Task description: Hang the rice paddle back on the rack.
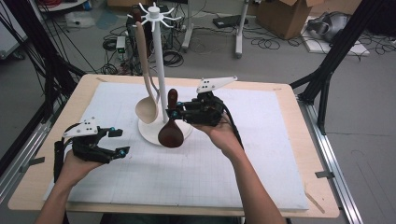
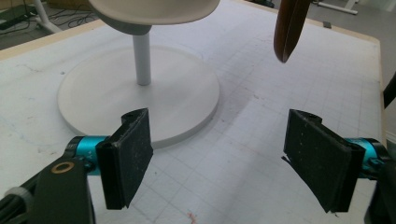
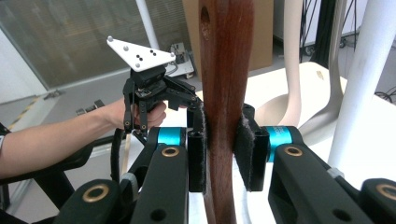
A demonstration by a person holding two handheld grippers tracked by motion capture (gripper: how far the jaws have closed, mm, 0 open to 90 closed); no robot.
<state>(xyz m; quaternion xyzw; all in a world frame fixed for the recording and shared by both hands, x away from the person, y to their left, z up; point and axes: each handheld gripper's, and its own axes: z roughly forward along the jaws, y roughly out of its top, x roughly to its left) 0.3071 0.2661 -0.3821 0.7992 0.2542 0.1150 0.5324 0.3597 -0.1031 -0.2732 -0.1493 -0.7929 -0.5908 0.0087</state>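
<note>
A dark brown wooden spoon (image 1: 170, 126) hangs bowl-down beside the white rack's pole (image 1: 159, 70), and my right gripper (image 1: 173, 112) is shut on its handle (image 3: 224, 93). A pale wooden spoon (image 1: 147, 88) hangs from the rack's hooked top (image 1: 154, 14), its bowl just above the round base (image 1: 187, 133). My left gripper (image 1: 119, 142) stands open at the left of the mat with nothing between its pads (image 2: 130, 154), facing the base (image 2: 177, 98). The dark spoon's tip (image 2: 287, 28) hangs above the mat.
A white gridded mat (image 1: 261, 158) covers the wooden table (image 1: 289, 100). Beyond the far edge the floor holds cables, black frame legs and a cardboard box (image 1: 285, 16). Black struts stand at both sides of the table.
</note>
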